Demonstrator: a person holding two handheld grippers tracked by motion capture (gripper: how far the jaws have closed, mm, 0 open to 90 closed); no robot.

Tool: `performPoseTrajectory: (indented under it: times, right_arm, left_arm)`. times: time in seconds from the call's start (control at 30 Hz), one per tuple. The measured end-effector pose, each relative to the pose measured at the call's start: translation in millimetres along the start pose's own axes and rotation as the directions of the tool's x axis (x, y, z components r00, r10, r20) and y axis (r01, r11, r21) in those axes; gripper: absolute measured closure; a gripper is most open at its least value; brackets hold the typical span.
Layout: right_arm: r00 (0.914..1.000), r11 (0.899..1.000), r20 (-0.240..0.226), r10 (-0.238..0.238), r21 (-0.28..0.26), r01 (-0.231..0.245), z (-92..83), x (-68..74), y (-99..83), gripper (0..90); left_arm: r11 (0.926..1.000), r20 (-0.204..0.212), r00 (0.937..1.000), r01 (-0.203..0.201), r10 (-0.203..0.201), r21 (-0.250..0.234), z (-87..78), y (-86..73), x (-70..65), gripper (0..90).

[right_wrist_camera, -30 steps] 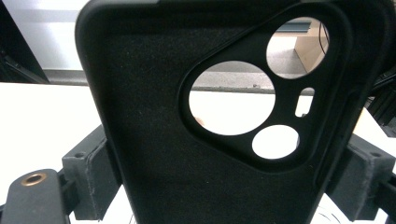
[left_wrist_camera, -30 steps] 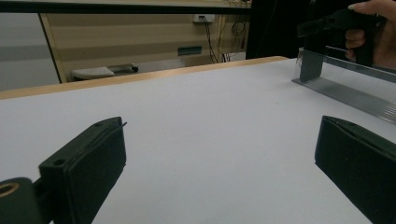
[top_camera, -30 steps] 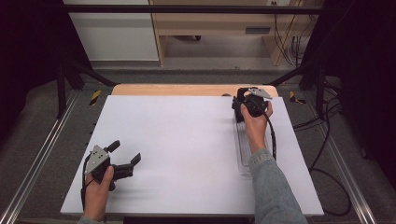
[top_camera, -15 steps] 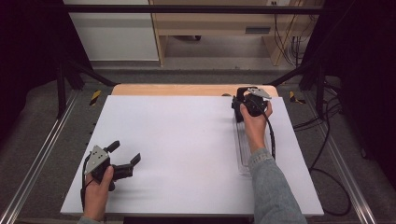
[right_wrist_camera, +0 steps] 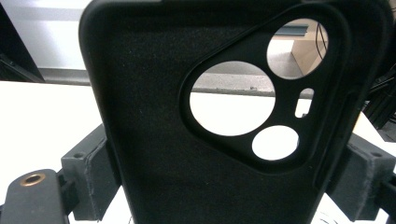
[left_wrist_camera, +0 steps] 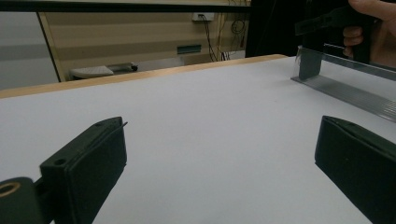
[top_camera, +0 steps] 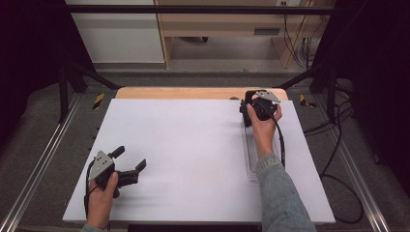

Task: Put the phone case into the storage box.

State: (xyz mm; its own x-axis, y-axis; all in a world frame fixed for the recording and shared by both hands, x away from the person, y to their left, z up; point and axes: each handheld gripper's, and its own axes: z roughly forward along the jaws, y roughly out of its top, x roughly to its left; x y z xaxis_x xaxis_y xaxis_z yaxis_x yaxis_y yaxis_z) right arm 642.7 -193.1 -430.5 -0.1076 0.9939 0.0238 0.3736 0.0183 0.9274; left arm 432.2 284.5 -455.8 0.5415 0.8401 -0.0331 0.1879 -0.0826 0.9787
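Observation:
A black phone case with round camera cut-outs stands upright between the jaws of my right gripper, and both pads press on its sides. In the high view that right gripper is at the far right of the white table, over the far end of a clear plastic tray. My left gripper rests at the near left with its jaws wide apart and nothing between them. In the left gripper view the left gripper looks across bare table toward the tray.
The white table top has a wooden strip along its far edge. Metal rails run along both sides. Cables trail on the floor to the right, and a wooden cabinet stands beyond the table.

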Motion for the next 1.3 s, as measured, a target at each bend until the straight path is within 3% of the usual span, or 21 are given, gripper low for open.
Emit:
performPoseTrajectory:
  times: [0.83,1.1,1.3]
  right_arm:
    - [0.9999,0.999,0.000,0.014,-0.031,-0.014,-3.3,2.0,1.6,4.0]
    - [0.9990,0.998,0.043,-0.012,-0.057,0.014,-8.6,5.4,4.9,4.7]
    - [0.9992,0.998,0.039,0.004,-0.069,-0.001,-13.4,4.9,7.4,5.0]
  left_arm:
    - [1.0000,-0.010,0.9999,-0.001,0.001,-0.007,-1.3,0.7,1.0,2.4]
    - [1.0000,-0.009,1.0000,-0.002,0.002,-0.008,-0.9,0.8,0.3,2.4]
    - [0.9999,-0.013,0.9999,-0.006,0.006,-0.011,-0.8,1.1,0.4,2.4]
